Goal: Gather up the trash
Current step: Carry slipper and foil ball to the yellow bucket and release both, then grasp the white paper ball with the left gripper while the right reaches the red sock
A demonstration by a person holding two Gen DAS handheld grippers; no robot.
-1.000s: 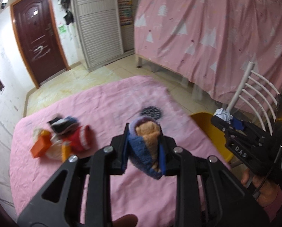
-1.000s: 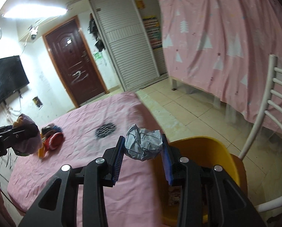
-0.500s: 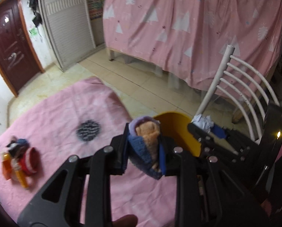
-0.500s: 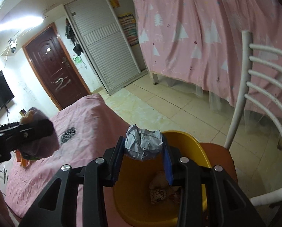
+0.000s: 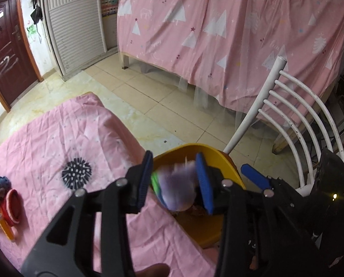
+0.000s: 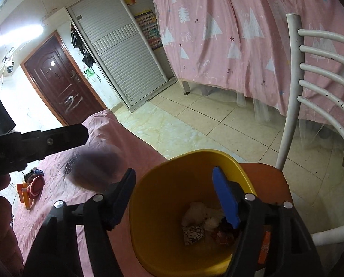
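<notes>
A yellow trash bin (image 6: 195,161) stands on an orange chair seat beside the pink-covered table (image 5: 56,138). Both grippers are over the bin. My right gripper (image 6: 174,194) is open and empty above the bin's mouth; crumpled paper and wrappers (image 6: 202,214) lie at the bottom. My left gripper (image 5: 174,180) is open, and the purple-blue wrapper (image 5: 176,189) is a blurred shape between its pads, dropping over the bin (image 5: 192,149). In the right wrist view the wrapper (image 6: 95,168) is a blur under the left gripper's arm.
A black spiky ball (image 5: 76,176) lies on the table. A pile of red, orange and dark items (image 5: 3,196) sits at the table's left edge. A white chair back (image 5: 294,120) rises right of the bin. Pink curtain and tiled floor lie behind.
Both grippers swung right from the table to over the bin. The right gripper opened and dropped its crumpled paper into the bin. The left gripper opened and its wrapper is falling.
</notes>
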